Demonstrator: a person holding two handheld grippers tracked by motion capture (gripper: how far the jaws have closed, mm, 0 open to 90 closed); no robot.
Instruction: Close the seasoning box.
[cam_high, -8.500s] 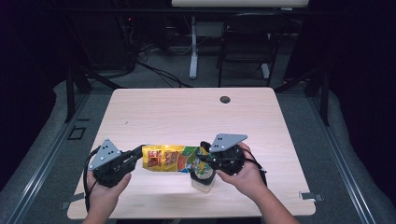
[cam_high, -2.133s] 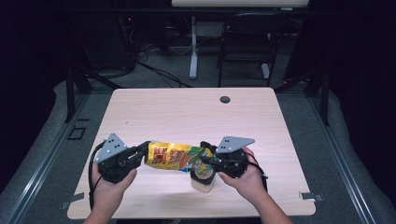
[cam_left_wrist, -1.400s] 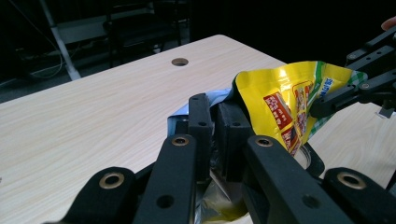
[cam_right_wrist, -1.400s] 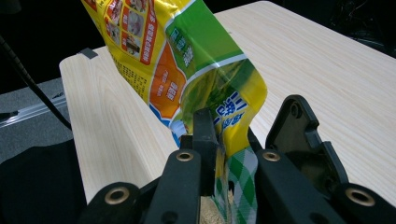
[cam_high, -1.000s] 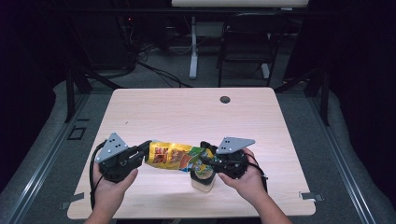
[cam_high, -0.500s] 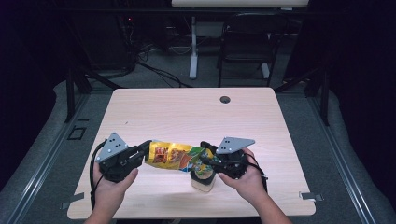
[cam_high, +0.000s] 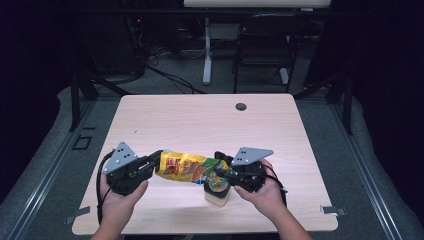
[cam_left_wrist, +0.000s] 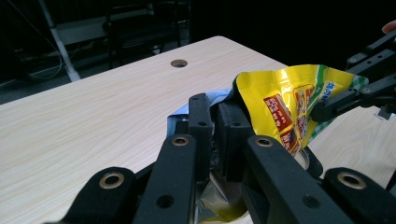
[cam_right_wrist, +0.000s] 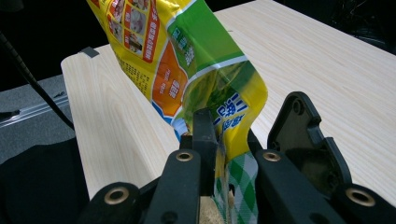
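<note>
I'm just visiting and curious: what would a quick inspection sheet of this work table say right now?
Surface: pale wood table, with a round hole near the far edge.
Job's things: yellow snack bag held lengthwise over a small cup.
Clutter: nothing seen.
Grippers: left gripper shut on one end of the bag, right gripper shut on the other.
Cables: black cable loops from the left gripper.
Surroundings: dark room, chair and desk leg behind.

A light wooden table (cam_high: 200, 125) with a cable hole (cam_high: 241, 106); a chair (cam_high: 262, 45) behind.
</note>
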